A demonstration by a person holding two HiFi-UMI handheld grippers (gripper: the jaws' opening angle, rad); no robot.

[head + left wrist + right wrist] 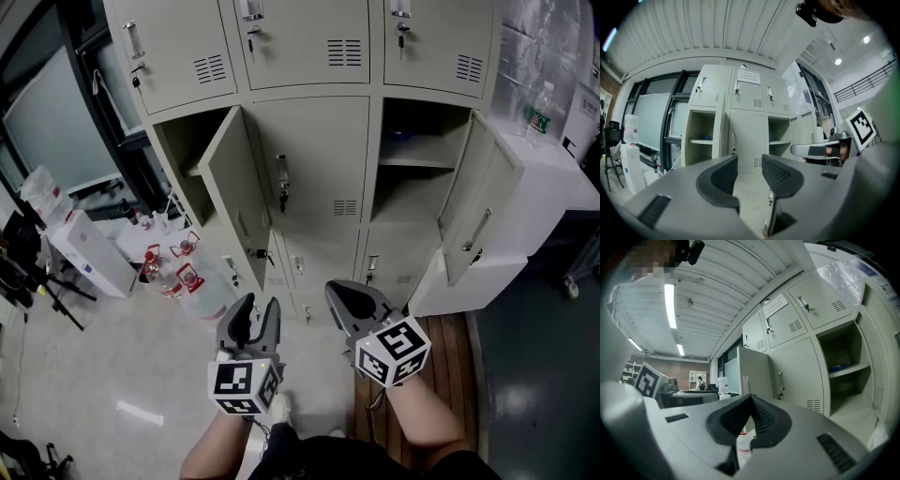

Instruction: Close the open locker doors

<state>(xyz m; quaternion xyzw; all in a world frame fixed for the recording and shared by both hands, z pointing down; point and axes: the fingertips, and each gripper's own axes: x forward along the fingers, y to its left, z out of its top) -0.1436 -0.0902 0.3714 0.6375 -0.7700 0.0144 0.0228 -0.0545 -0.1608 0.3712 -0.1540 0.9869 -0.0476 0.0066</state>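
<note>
Though the notice on the lockers is unreadable, left hand-held gripper gapes empty, right hand-held gripper pinched together.

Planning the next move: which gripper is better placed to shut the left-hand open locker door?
Probably left: the left gripper is in front of the left-hand door, the right gripper nearer the other open door.

clear bottle on white cabinet (right side); red-marked bottles on floor
</note>
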